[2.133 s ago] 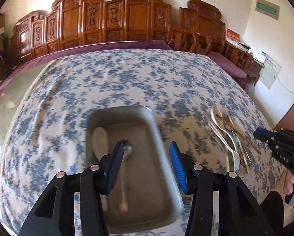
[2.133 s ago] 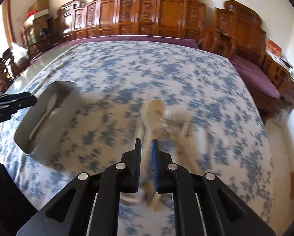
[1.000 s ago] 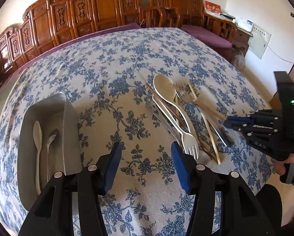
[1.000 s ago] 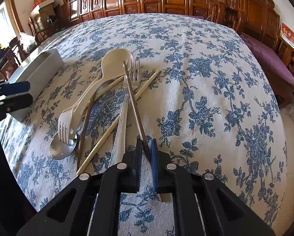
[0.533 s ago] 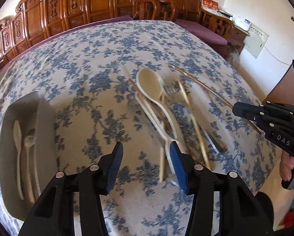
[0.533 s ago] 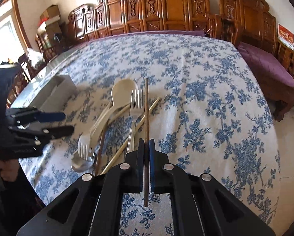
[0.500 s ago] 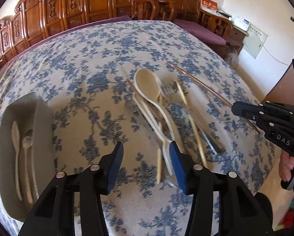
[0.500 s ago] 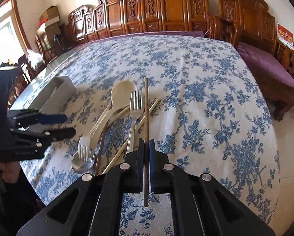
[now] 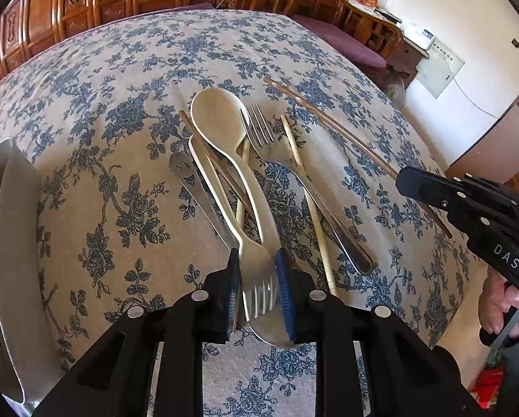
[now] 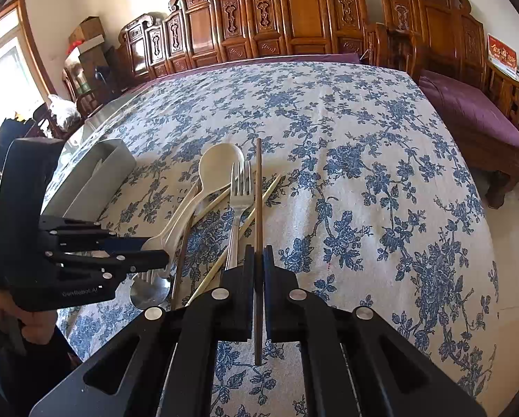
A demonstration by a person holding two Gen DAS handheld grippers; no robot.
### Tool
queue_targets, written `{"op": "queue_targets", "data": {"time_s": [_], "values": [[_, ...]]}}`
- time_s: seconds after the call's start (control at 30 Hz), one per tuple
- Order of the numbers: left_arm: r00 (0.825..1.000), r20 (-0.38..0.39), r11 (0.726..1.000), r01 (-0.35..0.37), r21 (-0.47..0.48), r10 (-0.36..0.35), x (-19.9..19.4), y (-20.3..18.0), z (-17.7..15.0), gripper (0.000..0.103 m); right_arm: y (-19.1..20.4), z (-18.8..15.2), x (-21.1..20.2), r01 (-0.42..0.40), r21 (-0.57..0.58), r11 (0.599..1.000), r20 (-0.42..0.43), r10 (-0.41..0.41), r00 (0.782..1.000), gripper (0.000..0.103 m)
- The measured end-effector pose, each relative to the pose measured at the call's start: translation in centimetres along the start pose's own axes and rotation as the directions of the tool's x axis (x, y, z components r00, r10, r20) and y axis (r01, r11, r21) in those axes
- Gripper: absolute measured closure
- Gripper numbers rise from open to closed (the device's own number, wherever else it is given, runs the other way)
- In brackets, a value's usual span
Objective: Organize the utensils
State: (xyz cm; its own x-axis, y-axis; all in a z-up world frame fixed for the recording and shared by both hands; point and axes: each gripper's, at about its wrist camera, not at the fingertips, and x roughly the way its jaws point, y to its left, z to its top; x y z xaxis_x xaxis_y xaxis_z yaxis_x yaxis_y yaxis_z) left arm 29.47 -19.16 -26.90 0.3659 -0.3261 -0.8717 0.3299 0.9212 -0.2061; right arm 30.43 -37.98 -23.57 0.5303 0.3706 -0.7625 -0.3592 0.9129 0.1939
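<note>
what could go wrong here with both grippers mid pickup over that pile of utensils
1. The left gripper has just been closing around the cream fork. Its tines lie over a metal spoon, so the spoon may get dragged or lifted too.
2. The fork's handle crosses under a cream spoon and beside a brown chopstick; pulling could scatter them.
3. The right gripper pinches a thin chopstick near one end; it could pivot or slip.
</note>
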Motion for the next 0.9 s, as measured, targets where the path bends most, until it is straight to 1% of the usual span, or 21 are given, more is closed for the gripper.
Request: {"op": "queue_targets", "data": {"time_s": [0.03,0.07,0.1,0.27,0.43,0.67,0.9], "values": [[1.0,0.001,1.0,0.0,-0.001,0.0,-0.1,-0.1,0.0,0.089,0.0,0.0,0.0,-0.004,-0.001,1.0,0.0,0.004,1.0,0.097],[1.0,0.003,1.0,0.004,-0.003,-0.004,-0.2,-0.1,-0.1,0.093,0.1,-0.1,0.0,-0.007,-0.003,1.0,0.0,0.007,1.0,0.097],[1.0,0.005,1.0,0.008,-0.004,-0.008,-0.4,0.0,-0.1,0.099,0.2,-0.1,0.0,-0.006,-0.006,1.0,-0.001,0.006,1.0,0.097],[0.999,0.033,1.0,0.01,0.008,-0.01,-2.3,0.3,-0.3,0.099,0.6,0.1,-0.2,0.004,-0.007,1.0,-0.001,-0.004,1.0,0.097],[0.998,0.058,1.0,-0.006,0.018,0.005,-4.4,1.0,-0.3,0.099,1.9,0.5,-0.8,0.008,-0.01,1.0,0.014,-0.008,1.0,0.097],[0.996,0.074,0.997,-0.053,0.051,0.049,-7.3,2.7,-0.6,0.099,4.2,0.9,-2.5,0.031,-0.036,0.999,0.025,-0.03,0.999,0.097],[0.991,0.102,0.994,-0.092,0.053,0.086,-10.5,4.7,-1.0,0.099,7.0,1.3,-4.3,0.013,-0.042,0.999,0.059,-0.011,0.998,0.097]]}}
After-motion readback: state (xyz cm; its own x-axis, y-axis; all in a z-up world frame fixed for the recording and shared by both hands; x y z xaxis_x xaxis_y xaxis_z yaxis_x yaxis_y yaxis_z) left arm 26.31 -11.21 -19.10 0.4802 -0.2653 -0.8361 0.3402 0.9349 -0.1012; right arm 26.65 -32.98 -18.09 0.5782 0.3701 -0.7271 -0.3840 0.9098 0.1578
